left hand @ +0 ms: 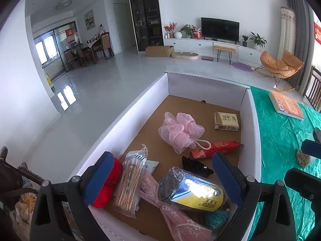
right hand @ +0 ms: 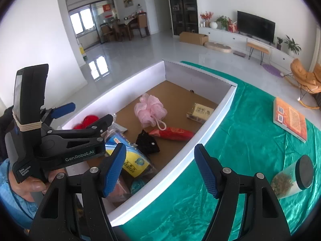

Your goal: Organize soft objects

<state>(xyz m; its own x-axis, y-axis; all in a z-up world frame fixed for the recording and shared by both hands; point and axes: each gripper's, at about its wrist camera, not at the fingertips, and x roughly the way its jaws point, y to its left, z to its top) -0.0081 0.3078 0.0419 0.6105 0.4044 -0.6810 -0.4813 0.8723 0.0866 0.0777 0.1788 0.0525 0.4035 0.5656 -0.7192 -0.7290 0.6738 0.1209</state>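
Observation:
A white-walled cardboard box [left hand: 249, 120] [right hand: 220, 112] holds a pink mesh bath pouf [left hand: 180, 132] [right hand: 149, 109], red yarn [left hand: 109, 182] [right hand: 88, 120], a black fabric piece [left hand: 195, 166] [right hand: 147, 142], a pink floral cloth [left hand: 176, 214], a teal yarn ball [left hand: 217, 219] [right hand: 137, 184] and a yellow-blue packet [left hand: 192, 190] [right hand: 128, 158]. My left gripper [left hand: 160, 178] [right hand: 88, 114] is open and empty above the box's near end. My right gripper [right hand: 160, 168] is open and empty over the box's right wall.
The box also holds a chopstick pack [left hand: 130, 180], a red snack packet [left hand: 216, 148] [right hand: 172, 133] and a small carton [left hand: 225, 121] [right hand: 199, 110]. On the green tablecloth [right hand: 240, 140] lie an orange book [right hand: 291, 118] [left hand: 285, 104] and a tipped jar with a black lid [right hand: 293, 176].

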